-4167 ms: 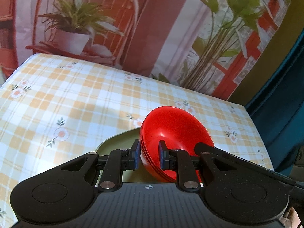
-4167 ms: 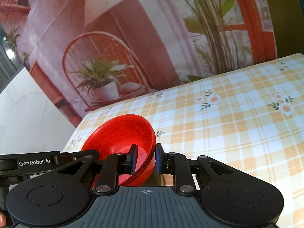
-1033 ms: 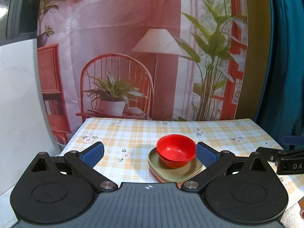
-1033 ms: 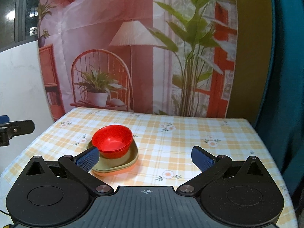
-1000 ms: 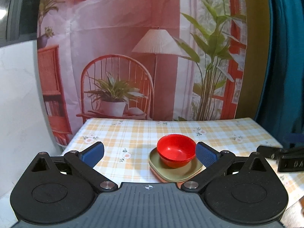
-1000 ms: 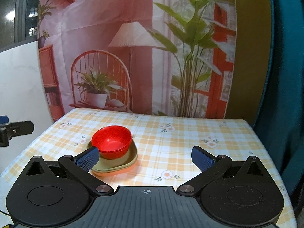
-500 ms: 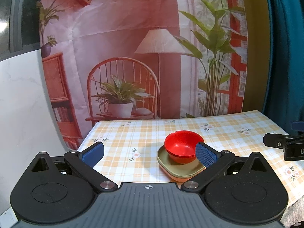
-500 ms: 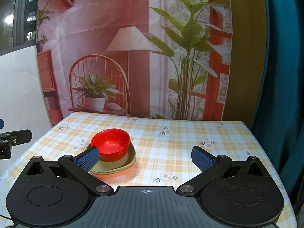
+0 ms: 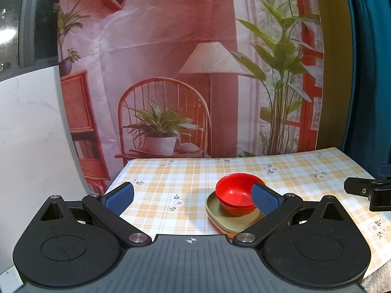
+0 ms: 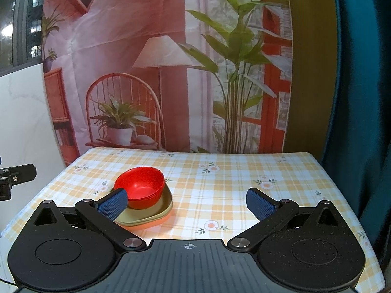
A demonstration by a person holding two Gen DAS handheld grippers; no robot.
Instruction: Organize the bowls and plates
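Stacked red bowls (image 9: 235,196) sit in an olive-green plate (image 9: 228,223) that rests on an orange plate (image 10: 151,225), all on the checked tablecloth. In the right wrist view the red bowls (image 10: 140,189) sit in the green plate (image 10: 149,213) at left. My left gripper (image 9: 191,199) is open and empty, held back from the table. My right gripper (image 10: 187,204) is open and empty, also held back. Each gripper's tip shows at the edge of the other's view.
The table (image 10: 232,183) carries a yellow checked cloth with flowers. A printed backdrop (image 9: 195,73) hangs behind it, a teal curtain (image 10: 361,97) on the right, a white wall (image 9: 31,134) on the left.
Earlier both grippers were shut on the red bowls' rims. Both have let go, opened wide and pulled back from the table; over the last second the left view drifted slightly left.
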